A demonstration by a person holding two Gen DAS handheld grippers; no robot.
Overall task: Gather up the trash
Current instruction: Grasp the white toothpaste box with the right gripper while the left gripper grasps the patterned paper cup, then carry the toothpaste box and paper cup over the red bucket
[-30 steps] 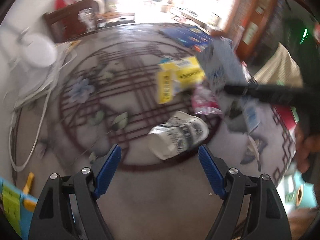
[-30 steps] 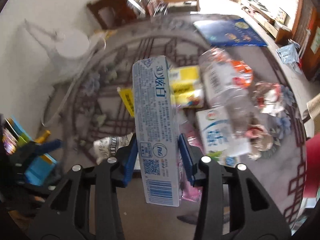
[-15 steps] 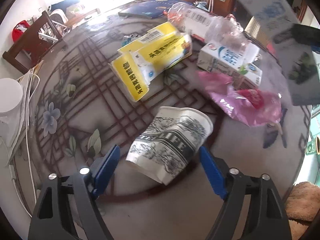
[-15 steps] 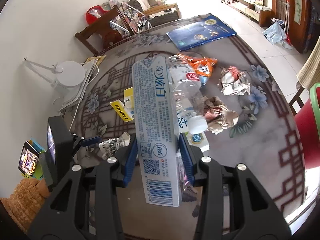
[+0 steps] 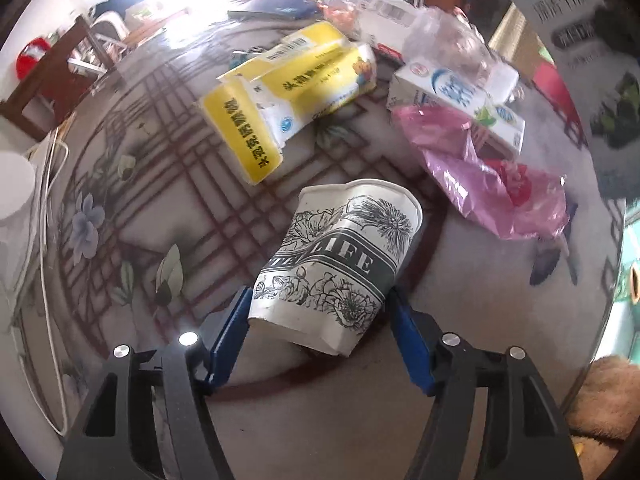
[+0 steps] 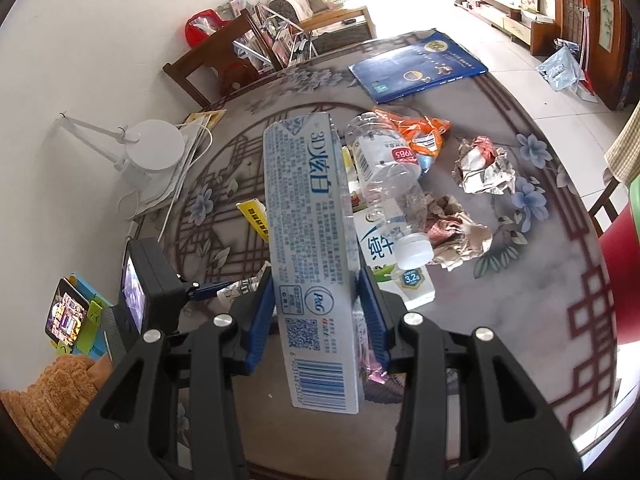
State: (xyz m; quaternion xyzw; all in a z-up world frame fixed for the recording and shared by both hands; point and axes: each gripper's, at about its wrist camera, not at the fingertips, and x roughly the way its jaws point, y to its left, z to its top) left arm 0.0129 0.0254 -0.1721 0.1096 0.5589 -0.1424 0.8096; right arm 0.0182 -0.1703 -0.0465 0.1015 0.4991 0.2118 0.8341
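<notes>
My left gripper (image 5: 320,316) is shut on a crushed paper cup (image 5: 340,264) printed with black flowers, lying on the round table. Beyond it lie a yellow carton (image 5: 288,100), a pink plastic bag (image 5: 492,184), a white milk carton (image 5: 460,100) and a clear plastic bottle (image 5: 400,12). My right gripper (image 6: 316,308) is shut on a pale blue toothpaste box (image 6: 308,240), held above the table. The left gripper's body (image 6: 148,288) shows at the left of the right wrist view.
On the table (image 6: 540,300) also lie crumpled paper (image 6: 484,164), an orange wrapper (image 6: 416,132) and a blue folder (image 6: 416,64). A white lamp (image 6: 152,148) stands at the left edge. A wooden chair (image 6: 216,60) is beyond, a red chair (image 6: 620,272) at right.
My left gripper has closed its fingers onto the paper cup, which lay between open fingers before. My right gripper has lifted the toothpaste box higher above the table.
</notes>
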